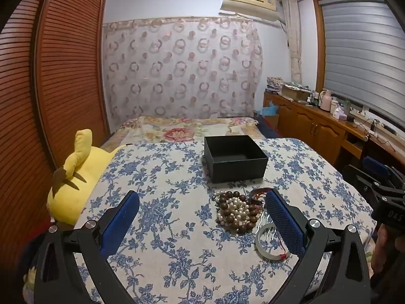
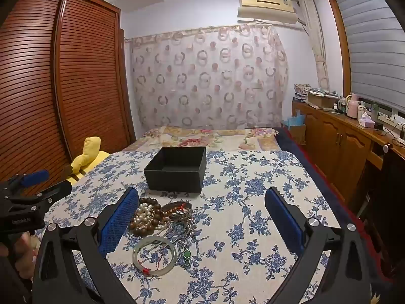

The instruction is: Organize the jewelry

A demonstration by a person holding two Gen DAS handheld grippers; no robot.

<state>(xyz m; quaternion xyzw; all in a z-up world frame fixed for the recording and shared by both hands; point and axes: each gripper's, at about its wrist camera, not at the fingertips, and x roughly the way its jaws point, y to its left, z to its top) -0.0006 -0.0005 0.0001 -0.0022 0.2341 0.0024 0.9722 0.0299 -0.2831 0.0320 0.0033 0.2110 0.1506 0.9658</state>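
1. left gripper (image 1: 202, 217): jaws wide apart, holding nothing.
2. right gripper (image 2: 202, 215): jaws wide apart, empty; its body reads "das" in the left view.
3. jewelry pile (image 2: 162, 217) lies on the floral cloth (image 2: 253, 202), near the open black box (image 2: 177, 169).

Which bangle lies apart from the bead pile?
The pale translucent bangle, lying flat alone nearer the camera; the engraved metal bangle sits against the beads.

a slatted wooden wardrobe (image 1: 63, 76) is standing left of the gripper, a ring-patterned curtain (image 1: 182, 68) hanging ahead, a blinded window (image 1: 362, 50) glowing right.
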